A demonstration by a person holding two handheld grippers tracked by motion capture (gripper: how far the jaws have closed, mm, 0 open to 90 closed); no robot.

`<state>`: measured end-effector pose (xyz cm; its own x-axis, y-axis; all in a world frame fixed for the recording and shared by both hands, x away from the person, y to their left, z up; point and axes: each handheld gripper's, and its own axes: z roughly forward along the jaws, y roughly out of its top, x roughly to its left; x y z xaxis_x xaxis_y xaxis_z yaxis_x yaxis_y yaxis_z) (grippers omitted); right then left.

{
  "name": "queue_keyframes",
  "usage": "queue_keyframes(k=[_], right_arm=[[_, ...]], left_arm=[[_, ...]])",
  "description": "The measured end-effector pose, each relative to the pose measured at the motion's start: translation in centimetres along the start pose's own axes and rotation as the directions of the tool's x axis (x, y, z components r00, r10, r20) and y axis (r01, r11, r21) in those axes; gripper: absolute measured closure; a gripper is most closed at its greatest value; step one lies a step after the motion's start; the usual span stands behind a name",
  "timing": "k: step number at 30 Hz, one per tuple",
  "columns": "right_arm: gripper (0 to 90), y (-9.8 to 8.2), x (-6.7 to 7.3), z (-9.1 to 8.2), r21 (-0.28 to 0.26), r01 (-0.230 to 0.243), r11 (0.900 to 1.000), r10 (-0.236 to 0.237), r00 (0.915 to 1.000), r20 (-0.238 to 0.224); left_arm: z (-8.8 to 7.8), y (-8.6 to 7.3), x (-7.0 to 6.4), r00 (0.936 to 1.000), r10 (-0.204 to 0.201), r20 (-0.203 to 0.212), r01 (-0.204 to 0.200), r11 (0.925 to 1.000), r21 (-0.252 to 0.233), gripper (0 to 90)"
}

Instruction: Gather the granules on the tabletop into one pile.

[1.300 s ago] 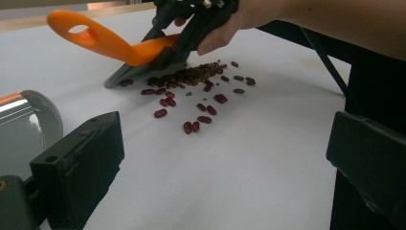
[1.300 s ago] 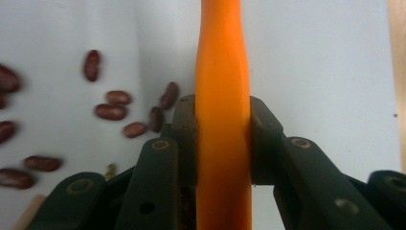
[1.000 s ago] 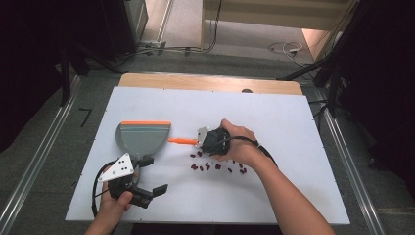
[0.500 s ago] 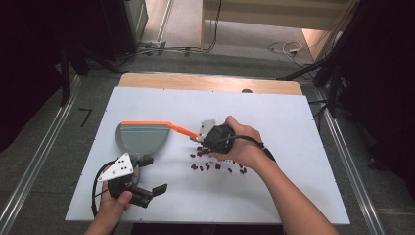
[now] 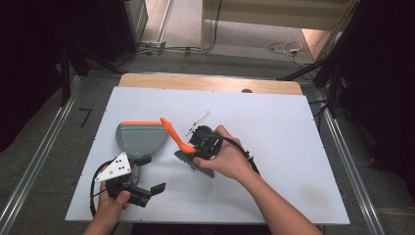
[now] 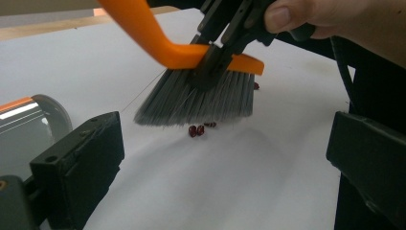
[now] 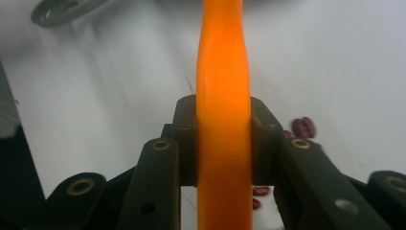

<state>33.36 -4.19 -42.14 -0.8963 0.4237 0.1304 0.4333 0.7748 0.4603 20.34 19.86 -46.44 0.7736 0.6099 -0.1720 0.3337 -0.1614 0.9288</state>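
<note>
**Orange brush pinched at its neck, beans waiting below the bristles**

Orange plastic runs straight up between the jaws of the right gripper [image 7: 224, 143], which are pressed tight on the hand brush [image 5: 183, 144] at the low end of its handle, just above the bristle head. That looks like the best place to take it: the handle is stiff and light, and a hold close to the head should keep the brush from swinging or twisting when the bristles drag. Smooth moulded plastic could slip round under a side load, so the pinch wants to stay firm.

Grey bristles [image 6: 201, 98] fan out beneath that claw; they are soft and will likely splay if pushed down hard, so a light stroke seems wiser. Right under their tips lie a few small dark red beans [image 6: 198, 129] on the white table [image 5: 274, 127]. They look hard, light and ready to roll or scatter.

Off to the handle side of the right claw sits the grey dustpan [image 5: 142, 138], flat on the table and rigid, its orange-edged back turned away from the person. The left gripper [image 5: 147, 188] rests just on the near side of the pan with its jaws spread and nothing between them.
</note>
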Motion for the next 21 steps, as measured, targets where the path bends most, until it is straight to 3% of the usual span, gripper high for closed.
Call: queue_keyframes(k=[2, 7, 8, 10, 13, 15, 16, 17, 18, 21], right_arm=[[68.6, 0.1, -0.5, 0.8, 0.014, -0.072, 0.997, 0.072, 0.9955, -0.061], [68.8, -0.1, -2.2, 2.3, 0.032, -0.179, 0.983, 0.180, 0.9829, -0.040], [68.8, -0.1, -2.2, 2.3, 0.032, -0.179, 0.983, 0.180, 0.9829, -0.040], [68.7, -0.2, -3.4, 2.3, 0.046, -0.234, 0.971, 0.236, 0.9710, -0.038], [68.6, -0.4, -3.9, 2.3, 0.044, -0.238, 0.970, 0.239, 0.9706, -0.026], [68.4, -0.8, -4.8, 2.0, 0.036, -0.273, 0.961, 0.273, 0.9621, -0.001], [68.4, -0.8, -4.8, 2.0, 0.036, -0.273, 0.961, 0.273, 0.9621, -0.001], [68.3, -1.2, -5.5, 1.8, 0.029, -0.296, 0.955, 0.296, 0.9551, 0.006], [68.3, -1.2, -5.5, 1.8, 0.029, -0.296, 0.955, 0.296, 0.9551, 0.006], [68.0, -1.9, -6.6, 1.6, 0.021, -0.333, 0.943, 0.333, 0.9428, 0.009]], left_arm=[[0.0, 0.0, 0.0, 1.0000, -0.003, 0.000, 0.003, 1.0000, -0.001, 0.1], [-0.1, 0.0, -0.1, 1.0000, 0.001, -0.004, -0.001, 1.0000, 0.003, 0.1], [-0.1, 0.0, -0.1, 1.0000, 0.002, -0.005, -0.002, 1.0000, 0.002, 0.1], [-0.1, 0.0, -0.1, 1.0000, 0.000, -0.008, 0.000, 1.0000, -0.002, 0.1], [-0.1, 0.0, 0.0, 1.0000, -0.002, -0.008, 0.002, 1.0000, -0.002, 0.1], [-0.1, 0.0, 0.0, 1.0000, -0.003, -0.008, 0.003, 1.0000, -0.003, 0.1], [-0.1, 0.0, 0.0, 1.0000, -0.003, -0.008, 0.003, 1.0000, -0.003, 0.1], [-0.1, 0.0, 0.0, 1.0000, -0.002, -0.007, 0.002, 1.0000, -0.003, 0.1], [-0.2, 0.0, 0.0, 1.0000, -0.001, -0.007, 0.001, 1.0000, -0.003, 0.1], [-0.2, 0.0, 0.0, 1.0000, -0.003, -0.008, 0.003, 1.0000, -0.002, 0.1]])
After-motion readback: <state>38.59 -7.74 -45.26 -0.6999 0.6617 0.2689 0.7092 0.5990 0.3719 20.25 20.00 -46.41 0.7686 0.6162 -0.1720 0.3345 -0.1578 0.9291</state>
